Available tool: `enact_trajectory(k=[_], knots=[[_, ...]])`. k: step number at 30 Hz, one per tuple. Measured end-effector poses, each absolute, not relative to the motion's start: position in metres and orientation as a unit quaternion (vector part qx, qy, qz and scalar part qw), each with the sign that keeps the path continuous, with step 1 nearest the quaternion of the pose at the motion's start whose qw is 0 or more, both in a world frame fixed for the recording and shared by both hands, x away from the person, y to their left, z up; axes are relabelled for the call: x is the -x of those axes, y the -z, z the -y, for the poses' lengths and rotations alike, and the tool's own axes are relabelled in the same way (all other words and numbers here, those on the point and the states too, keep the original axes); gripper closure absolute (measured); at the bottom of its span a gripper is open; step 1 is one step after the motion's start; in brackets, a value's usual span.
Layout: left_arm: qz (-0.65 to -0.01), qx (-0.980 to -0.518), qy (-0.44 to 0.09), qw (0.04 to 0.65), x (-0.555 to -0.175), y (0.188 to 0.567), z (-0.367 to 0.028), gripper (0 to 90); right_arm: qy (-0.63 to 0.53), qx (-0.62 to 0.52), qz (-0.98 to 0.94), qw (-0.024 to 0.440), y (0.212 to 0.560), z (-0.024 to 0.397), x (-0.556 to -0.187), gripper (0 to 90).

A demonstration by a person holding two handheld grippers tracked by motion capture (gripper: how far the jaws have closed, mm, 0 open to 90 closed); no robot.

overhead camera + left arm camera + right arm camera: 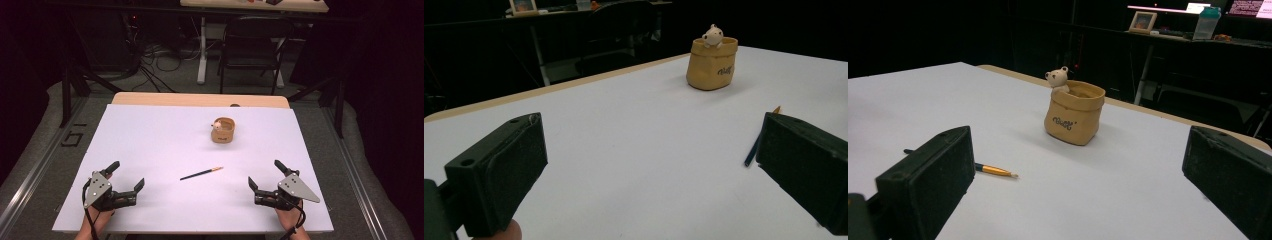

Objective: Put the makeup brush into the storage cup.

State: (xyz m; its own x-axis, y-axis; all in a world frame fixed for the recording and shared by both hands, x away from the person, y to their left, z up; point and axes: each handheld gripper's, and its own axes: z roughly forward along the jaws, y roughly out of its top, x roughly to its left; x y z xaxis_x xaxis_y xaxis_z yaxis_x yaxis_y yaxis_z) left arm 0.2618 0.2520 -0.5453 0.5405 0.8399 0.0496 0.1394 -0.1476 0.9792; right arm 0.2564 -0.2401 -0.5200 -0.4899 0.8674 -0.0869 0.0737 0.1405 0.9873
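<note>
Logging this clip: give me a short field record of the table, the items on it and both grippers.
surface: white table top
pen: dark pen with orange tip, lying flat near the middle, apart from everything
holder: tan bag-shaped pot with a small bear figure at its rim, upright, beyond the pen
left gripper: open, nothing between the jaws, near front left edge
right gripper: open, nothing between the jaws, near front right edge
</note>
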Motion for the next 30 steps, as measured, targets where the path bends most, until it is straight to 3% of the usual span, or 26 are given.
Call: enact_trajectory(k=[30], knots=[[-0.341,-0.704,-0.306,0.543,-0.266,0.542,-0.241,0.0,-0.551,-0.348,-0.67,0.356,0.521,0.235,-0.26,0.0]])
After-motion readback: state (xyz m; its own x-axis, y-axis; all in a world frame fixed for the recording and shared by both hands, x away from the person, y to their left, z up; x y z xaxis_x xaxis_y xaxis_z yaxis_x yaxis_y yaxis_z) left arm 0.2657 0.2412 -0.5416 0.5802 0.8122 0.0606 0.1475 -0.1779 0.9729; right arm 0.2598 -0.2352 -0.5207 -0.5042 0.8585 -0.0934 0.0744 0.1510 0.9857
